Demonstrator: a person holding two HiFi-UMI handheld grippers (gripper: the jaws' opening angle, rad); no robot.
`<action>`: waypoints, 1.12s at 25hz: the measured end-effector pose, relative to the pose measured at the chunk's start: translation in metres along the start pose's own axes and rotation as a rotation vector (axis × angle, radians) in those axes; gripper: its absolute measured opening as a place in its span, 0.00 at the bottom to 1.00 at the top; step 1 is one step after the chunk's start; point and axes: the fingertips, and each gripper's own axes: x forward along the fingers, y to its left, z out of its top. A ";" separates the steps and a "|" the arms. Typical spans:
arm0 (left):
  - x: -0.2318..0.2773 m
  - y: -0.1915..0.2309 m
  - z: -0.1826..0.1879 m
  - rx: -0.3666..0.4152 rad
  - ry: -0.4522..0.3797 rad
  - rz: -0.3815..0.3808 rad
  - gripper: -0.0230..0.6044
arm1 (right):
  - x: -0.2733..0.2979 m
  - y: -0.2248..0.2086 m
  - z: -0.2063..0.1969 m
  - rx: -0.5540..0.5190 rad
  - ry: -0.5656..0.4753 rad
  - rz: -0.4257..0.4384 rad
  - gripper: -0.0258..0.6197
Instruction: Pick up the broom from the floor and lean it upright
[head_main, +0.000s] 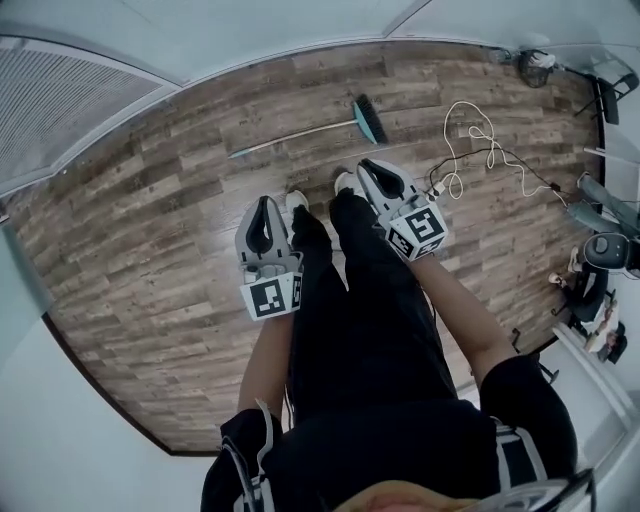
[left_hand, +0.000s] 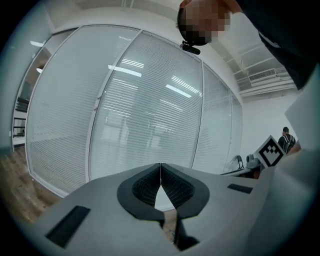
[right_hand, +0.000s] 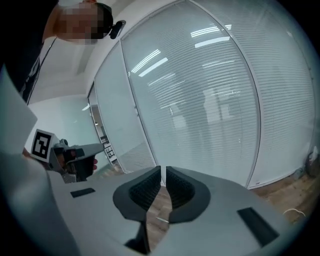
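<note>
- The step in hand looks like the approach: the broom (head_main: 300, 137) lies flat on the wooden floor (head_main: 150, 230), untouched, and neither gripper has reached it.
- The left gripper (head_main: 264, 205) has its jaws pressed together at the tips, with nothing between them; its own view shows only the glass wall (left_hand: 150, 100) with blinds past the pads.
- The right gripper (head_main: 368, 166) is closed too, with just a hairline slit between its pads, and it is empty.
- The broom is on the far side of the floor, beyond the person's shoes (head_main: 345, 182) and well apart from both grippers.
- Its bristle head is at the right end, roughly in line with the far side of the right gripper. The thin handle runs off to the left and slightly nearer, passing beyond the left gripper.
- The next move probably calls for a step toward the broom, jaws spread, and a reach low to the floor so one gripper can close around the handle.
- Since the handle is slim and lies flat on the boards, the pads will likely need to straddle it squarely. A grip nearer the bristle head should make it easier to tip the handle up toward a wall.
</note>
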 end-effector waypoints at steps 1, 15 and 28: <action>0.006 0.004 -0.006 0.005 -0.001 0.008 0.07 | 0.012 -0.008 -0.010 -0.006 0.021 0.002 0.07; 0.091 0.044 -0.172 -0.001 0.043 0.064 0.07 | 0.224 -0.091 -0.250 -0.404 0.336 0.290 0.10; 0.183 0.120 -0.313 -0.026 -0.029 0.054 0.07 | 0.361 -0.198 -0.515 -0.599 0.541 0.462 0.23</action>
